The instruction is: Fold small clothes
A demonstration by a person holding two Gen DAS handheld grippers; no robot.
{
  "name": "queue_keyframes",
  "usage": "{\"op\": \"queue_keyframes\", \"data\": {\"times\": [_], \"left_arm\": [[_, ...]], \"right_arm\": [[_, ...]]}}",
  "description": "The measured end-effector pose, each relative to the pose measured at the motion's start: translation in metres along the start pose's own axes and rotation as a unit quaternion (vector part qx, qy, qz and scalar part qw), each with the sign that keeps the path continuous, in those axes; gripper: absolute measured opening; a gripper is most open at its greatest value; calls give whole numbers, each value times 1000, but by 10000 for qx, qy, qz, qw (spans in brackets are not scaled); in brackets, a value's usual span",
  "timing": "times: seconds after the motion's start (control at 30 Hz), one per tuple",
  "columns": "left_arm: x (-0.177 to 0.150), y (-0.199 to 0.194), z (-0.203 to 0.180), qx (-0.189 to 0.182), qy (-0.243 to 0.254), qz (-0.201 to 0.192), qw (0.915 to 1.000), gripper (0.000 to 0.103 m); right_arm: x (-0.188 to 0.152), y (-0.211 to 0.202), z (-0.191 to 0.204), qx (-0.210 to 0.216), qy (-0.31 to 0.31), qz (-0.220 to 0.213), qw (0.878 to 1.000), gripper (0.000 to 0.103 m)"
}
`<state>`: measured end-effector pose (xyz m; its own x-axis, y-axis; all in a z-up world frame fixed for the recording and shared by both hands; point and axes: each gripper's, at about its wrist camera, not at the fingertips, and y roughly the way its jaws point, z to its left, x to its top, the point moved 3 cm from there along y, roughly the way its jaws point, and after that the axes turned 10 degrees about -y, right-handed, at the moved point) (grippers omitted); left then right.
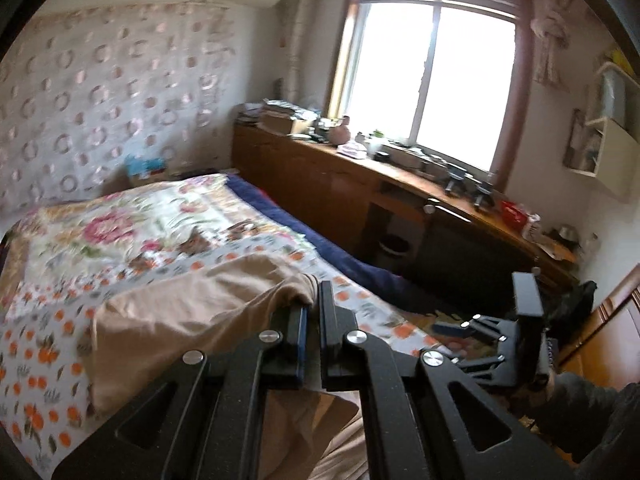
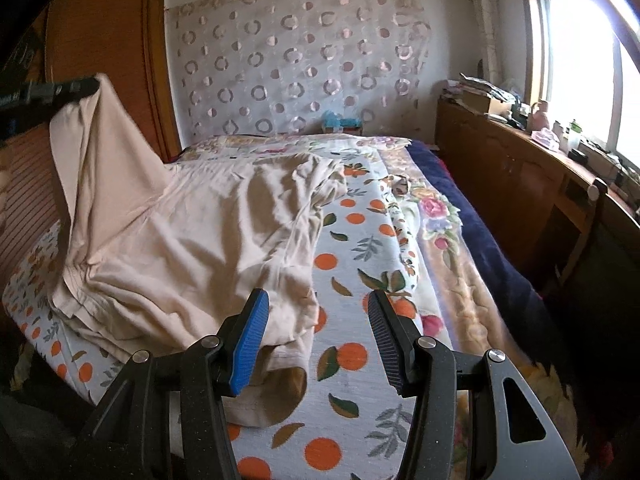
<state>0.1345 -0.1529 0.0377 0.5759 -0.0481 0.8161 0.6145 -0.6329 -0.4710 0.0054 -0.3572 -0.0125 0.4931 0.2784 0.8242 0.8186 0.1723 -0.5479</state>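
A beige garment (image 2: 192,232) lies spread across the near left part of a bed (image 2: 360,360) covered with a sheet printed in oranges and leaves. The left gripper (image 1: 314,308) has its jaws pressed together on a fold of the beige cloth, and in the right wrist view that pinched corner is lifted high above the bed at the far left, so the fabric hangs from it in a steep tent down to the mattress. The right gripper (image 2: 318,308) hovers low over the near edge of the garment with its jaws spread; the blue-padded left finger (image 2: 250,344) sits just over the cloth's near hem, the other finger over bare sheet, and nothing is pinched between them. A floral quilt (image 2: 436,216) and a dark blue blanket (image 2: 480,232) lie along the right side of the bed. Beyond them a long wooden tabletop (image 1: 400,168) under the window (image 1: 432,80) is crowded with papers and small items. A circle-patterned curtain (image 2: 304,64) covers the far wall.
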Motion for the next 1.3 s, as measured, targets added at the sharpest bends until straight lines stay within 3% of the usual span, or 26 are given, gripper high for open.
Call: {"op": "queue_keyframes", "data": {"times": [0.2, 0.27, 0.33, 0.4, 0.6, 0.8, 1.1, 1.3], "left_arm": [[13, 18, -43, -332, 286, 206, 9988, 5], [8, 29, -46, -172, 414, 432, 9981, 6], [2, 35, -45, -66, 492, 525, 9974, 14], [-4, 33, -37, -137, 417, 542, 9976, 44], [-17, 20, -7, 250, 139, 414, 9987, 70], [-42, -9, 40, 813, -155, 270, 9962, 76], [-73, -48, 102, 1569, -722, 89, 9849, 76], [-88, -58, 131, 1750, -973, 17, 9797, 76]], "right_arm": [[-2, -1, -4, -23, 42, -51, 10000, 54], [-3, -1, -8, -25, 67, -69, 10000, 54], [-4, -1, -8, -14, 65, -61, 10000, 54], [-5, 0, -8, -26, 56, -48, 10000, 54], [-4, 2, -9, -2, 42, -66, 10000, 54], [9, 7, -2, 75, -117, -106, 9998, 54], [47, 20, 31, 359, -537, -325, 9974, 54], [69, 45, 67, 719, -896, -292, 9929, 54]]}}
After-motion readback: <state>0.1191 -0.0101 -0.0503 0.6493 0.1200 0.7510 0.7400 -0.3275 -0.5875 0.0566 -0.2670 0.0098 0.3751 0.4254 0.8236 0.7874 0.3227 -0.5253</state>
